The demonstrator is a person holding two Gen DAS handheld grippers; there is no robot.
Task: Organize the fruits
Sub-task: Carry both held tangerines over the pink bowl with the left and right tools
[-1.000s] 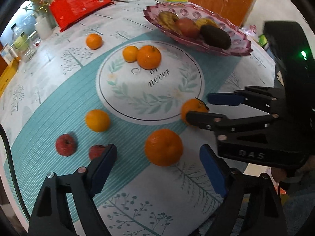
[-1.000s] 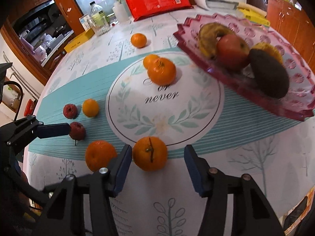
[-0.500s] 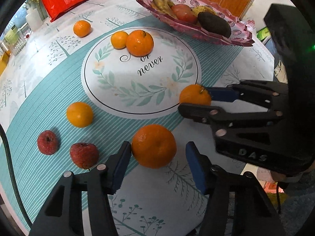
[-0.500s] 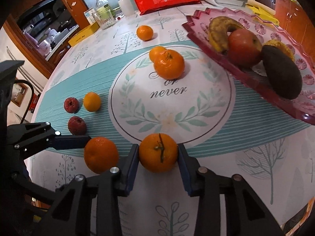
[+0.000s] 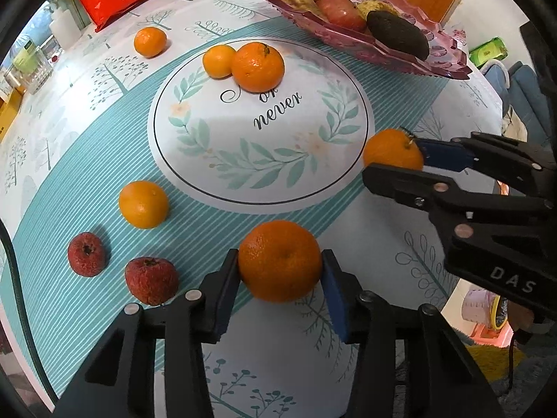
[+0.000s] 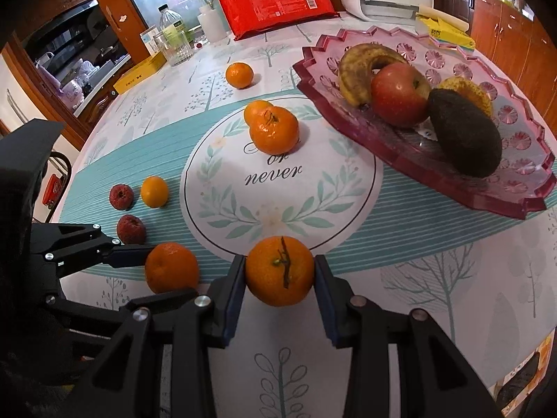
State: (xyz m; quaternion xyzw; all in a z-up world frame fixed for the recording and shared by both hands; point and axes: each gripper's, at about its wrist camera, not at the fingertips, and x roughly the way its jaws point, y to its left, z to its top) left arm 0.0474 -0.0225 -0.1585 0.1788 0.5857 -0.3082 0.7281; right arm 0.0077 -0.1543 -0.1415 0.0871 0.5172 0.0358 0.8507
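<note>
Pinched one orange (image 5: 279, 260) in left claw (image 5: 279, 280), another (image 6: 279, 271) in right claw (image 6: 279, 291), low in frame, presumably for lifting toward the pink tray (image 6: 522, 174).

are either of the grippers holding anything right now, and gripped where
Both. The left gripper clamps an orange by its sides; the right gripper clamps a stemmed orange by its sides.

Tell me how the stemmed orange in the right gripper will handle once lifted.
The round stemmed orange sits squeezed between the right gripper's flat pads, so it probably holds, yet its curved, glossy peel could let it pivot or slip. Set on the pink scalloped glass dish, it would likely roll towards the centre.
</note>
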